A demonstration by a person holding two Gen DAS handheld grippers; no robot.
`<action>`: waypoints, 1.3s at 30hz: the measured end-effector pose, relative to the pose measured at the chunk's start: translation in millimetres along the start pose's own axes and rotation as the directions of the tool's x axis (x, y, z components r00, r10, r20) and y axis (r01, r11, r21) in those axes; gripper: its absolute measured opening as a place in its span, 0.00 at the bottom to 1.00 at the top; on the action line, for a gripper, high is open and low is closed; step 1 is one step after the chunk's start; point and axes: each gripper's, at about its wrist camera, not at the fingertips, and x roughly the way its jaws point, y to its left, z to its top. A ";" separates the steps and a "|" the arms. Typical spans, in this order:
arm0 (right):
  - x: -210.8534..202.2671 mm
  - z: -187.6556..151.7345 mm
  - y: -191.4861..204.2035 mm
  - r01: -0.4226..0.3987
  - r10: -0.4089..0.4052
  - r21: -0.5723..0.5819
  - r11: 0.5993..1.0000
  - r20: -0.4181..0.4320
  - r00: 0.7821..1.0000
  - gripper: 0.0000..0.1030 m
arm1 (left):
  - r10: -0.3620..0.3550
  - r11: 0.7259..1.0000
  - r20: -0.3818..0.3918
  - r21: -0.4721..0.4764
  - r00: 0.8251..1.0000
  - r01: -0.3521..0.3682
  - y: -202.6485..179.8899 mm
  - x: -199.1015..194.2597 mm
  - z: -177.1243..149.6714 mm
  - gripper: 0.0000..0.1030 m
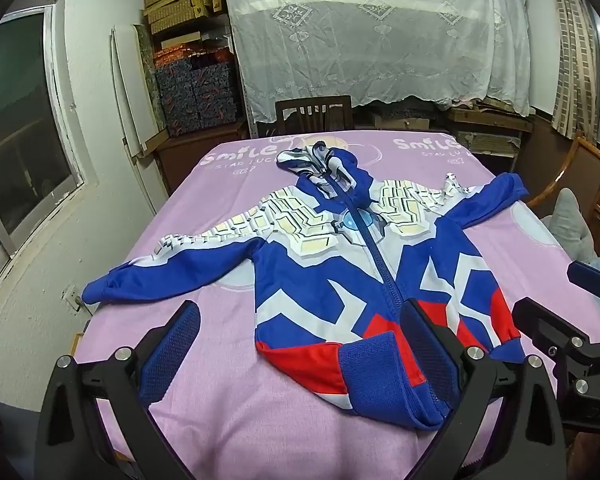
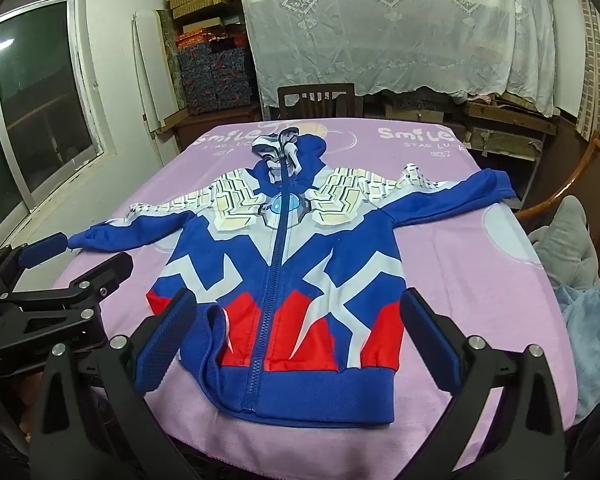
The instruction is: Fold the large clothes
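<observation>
We see the jacket [image 2: 276, 264] lying flat, zipped, sleeves spread, on the pink-covered worktop [image 2: 480, 300]. Both tongs, left [image 1: 300, 356] and right [image 2: 296, 340], hang apart near its hem, holding nothing. We judge it soft, light, floppy; best pinched at the ribbed hem or a cuff.

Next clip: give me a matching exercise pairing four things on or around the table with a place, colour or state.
Things:
1. jacket
2. hood
3. blanket
4. chair

Descriptions:
A. pink, printed "Smile"
B. dark wood, beyond the table's far edge
C. bunched at the far end
D. zipped, sleeves spread out

Pairs: 1-D, 2-C, 3-A, 4-B
</observation>
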 end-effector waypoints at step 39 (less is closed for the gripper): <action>4.8 -5.2 -3.4 0.000 -0.001 0.010 1.000 0.014 1.000 0.96 | 0.010 1.000 -0.018 0.004 1.000 -0.010 0.5 6.8 -4.7 0.97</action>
